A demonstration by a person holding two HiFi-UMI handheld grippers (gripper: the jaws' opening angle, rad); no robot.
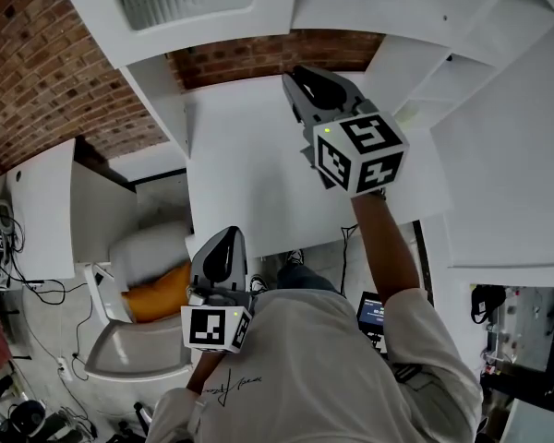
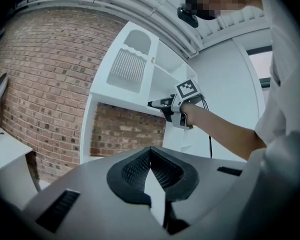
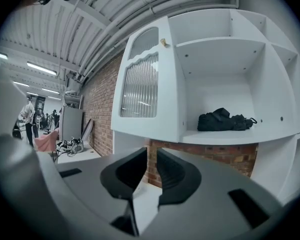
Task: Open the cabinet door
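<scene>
Cabinet door [image 3: 140, 91]: white, one ribbed-glass pane, long axis upright, hung at the left end of the wall cabinet [image 3: 225, 24]. In the right gripper view we log it at 11 o'clock above the right tongs [image 3: 152, 156], glazed face turned partly toward 9 o'clock, a small knob [image 3: 163, 42] on its upper right edge. Whether it sits flush or ajar we cannot tell.

Right tongs: jaws slightly apart, nothing between them, only brick wall [image 3: 205, 159] showing through the gap. They point level under the door's lower right corner; the forearm [image 1: 388, 247] reaches straight out toward 12 o'clock in the head view. Contact with the door we cannot confirm.

Left tongs [image 2: 150, 151]: closed tip to tip, gripping nothing, held low and close to the body at 7 o'clock in the head view, aimed level at the cabinet.

Edges and room: bench [image 1: 249, 173] lies below, white; an open gap backed by brick separates it from the door's lower edge. At 3 o'clock of the door an open shelf [image 3: 230, 134] carries a black bag [image 3: 224, 120].
</scene>
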